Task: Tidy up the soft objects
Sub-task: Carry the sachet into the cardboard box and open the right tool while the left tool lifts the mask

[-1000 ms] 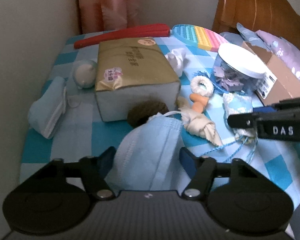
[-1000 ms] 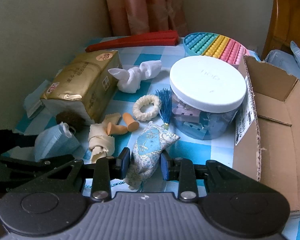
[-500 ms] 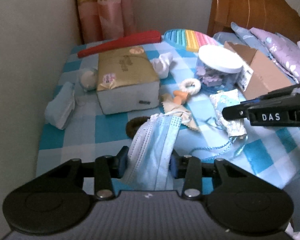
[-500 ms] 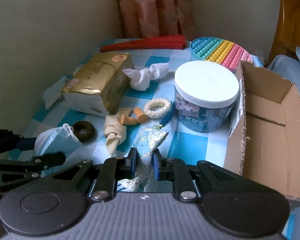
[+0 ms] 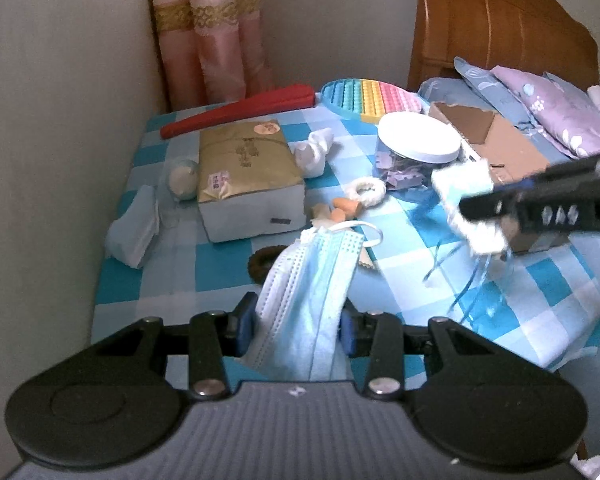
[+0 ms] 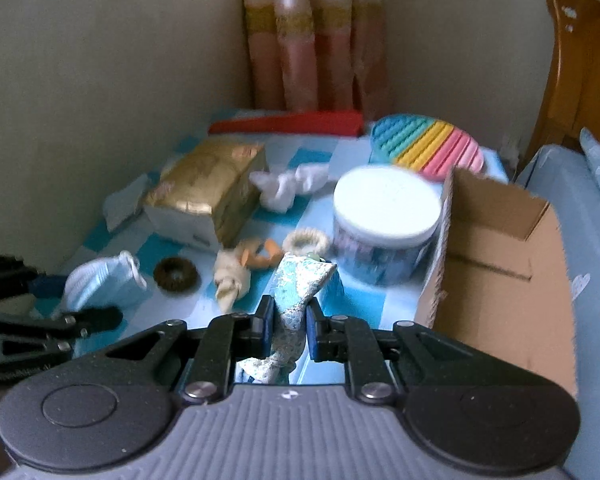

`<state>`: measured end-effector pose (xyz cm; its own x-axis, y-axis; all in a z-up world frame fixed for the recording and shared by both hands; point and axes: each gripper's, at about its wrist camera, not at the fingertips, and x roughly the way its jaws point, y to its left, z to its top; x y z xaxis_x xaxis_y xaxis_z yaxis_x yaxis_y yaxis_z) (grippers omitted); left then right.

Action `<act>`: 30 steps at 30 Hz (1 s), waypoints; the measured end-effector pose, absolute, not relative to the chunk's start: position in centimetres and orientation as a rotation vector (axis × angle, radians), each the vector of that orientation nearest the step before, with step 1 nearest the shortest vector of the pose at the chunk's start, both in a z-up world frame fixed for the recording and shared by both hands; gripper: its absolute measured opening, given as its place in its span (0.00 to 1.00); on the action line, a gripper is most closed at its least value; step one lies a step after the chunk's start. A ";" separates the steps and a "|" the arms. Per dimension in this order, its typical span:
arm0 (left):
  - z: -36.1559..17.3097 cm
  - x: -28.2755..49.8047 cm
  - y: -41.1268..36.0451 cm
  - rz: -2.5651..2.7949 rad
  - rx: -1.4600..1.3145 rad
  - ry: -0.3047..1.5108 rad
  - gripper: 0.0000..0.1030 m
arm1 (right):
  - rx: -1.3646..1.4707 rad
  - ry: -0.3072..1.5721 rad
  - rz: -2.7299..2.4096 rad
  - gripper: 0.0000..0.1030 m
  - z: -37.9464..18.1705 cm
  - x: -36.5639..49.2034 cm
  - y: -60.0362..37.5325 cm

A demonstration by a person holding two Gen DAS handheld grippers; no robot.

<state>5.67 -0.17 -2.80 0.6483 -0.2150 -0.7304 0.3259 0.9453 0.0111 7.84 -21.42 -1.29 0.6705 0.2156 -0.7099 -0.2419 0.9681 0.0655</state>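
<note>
My left gripper [image 5: 298,322] is shut on a light blue face mask [image 5: 312,280] and holds it above the checked table; the mask also shows in the right wrist view [image 6: 100,284]. My right gripper [image 6: 287,326] is shut on a blue embroidered sachet [image 6: 296,300] with dangling blue cords, lifted off the table; in the left wrist view the sachet [image 5: 468,208] hangs blurred in front of the cardboard box [image 5: 496,144]. On the table lie a brown hair tie [image 6: 176,274], a beige knotted cloth [image 6: 230,276], orange earplugs [image 6: 260,258], a white ring scrunchie [image 6: 306,240] and a white knotted cloth [image 6: 288,184].
An open cardboard box [image 6: 496,256] stands at the right. A clear jar with a white lid [image 6: 384,220], a gold tissue pack [image 6: 208,188], a rainbow pop toy [image 6: 428,148], a red folded fan [image 6: 288,126] and tissue packets [image 5: 134,228] lie about. Walls close the left and back.
Both grippers have risen and pulled back from the table. The mask and the sachet have lifted off the cloth with them. The sachet has swung toward the cardboard box.
</note>
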 end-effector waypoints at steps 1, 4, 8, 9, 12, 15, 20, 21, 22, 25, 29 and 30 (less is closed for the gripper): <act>-2.7 5.6 -0.2 -0.309 0.150 0.807 0.39 | -0.035 0.782 0.257 0.19 -0.7 7.8 -21.6; -2.7 5.6 -0.4 -0.312 0.160 0.808 0.39 | -0.048 0.742 0.231 0.19 0.8 7.9 -22.4; -2.7 5.7 -0.7 -0.324 0.166 0.808 0.39 | -0.062 0.701 0.173 0.19 2.5 8.3 -24.2; -2.7 5.8 -0.8 -0.329 0.167 0.806 0.39 | -0.064 0.694 0.155 0.19 2.9 8.4 -24.9; -2.6 5.9 -1.3 -0.345 0.168 0.801 0.39 | -0.063 0.688 0.103 0.19 3.8 8.7 -27.2; -2.5 6.1 -2.0 -0.360 0.173 0.797 0.39 | -0.078 0.695 0.050 0.19 4.2 9.1 -29.3; -2.3 6.5 -3.6 -0.390 0.179 0.794 0.39 | -0.074 0.765 0.025 0.19 3.0 10.3 -31.6; -2.2 6.6 -3.9 -0.396 0.183 0.793 0.39 | -0.073 0.789 0.026 0.19 2.4 10.8 -31.9; -2.1 6.7 -4.2 -0.401 0.187 0.792 0.39 | -0.073 0.810 0.031 0.19 1.9 11.2 -32.0; -1.7 7.0 -5.3 -0.414 0.213 0.784 0.39 | -0.060 0.896 0.072 0.19 0.2 12.6 -32.3; -1.1 7.5 -6.8 -0.428 0.243 0.774 0.39 | -0.029 1.025 0.126 0.20 -1.4 14.0 -32.8; -1.0 7.6 -7.1 -0.433 0.247 0.771 0.39 | -0.031 1.051 0.134 0.23 -1.6 14.3 -32.9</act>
<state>7.60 -7.12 -1.04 0.6356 -0.2855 -0.7173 0.4633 0.8842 0.0586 14.32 -32.89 -1.63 0.4895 0.0953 -0.8668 -0.1250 0.9914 0.0384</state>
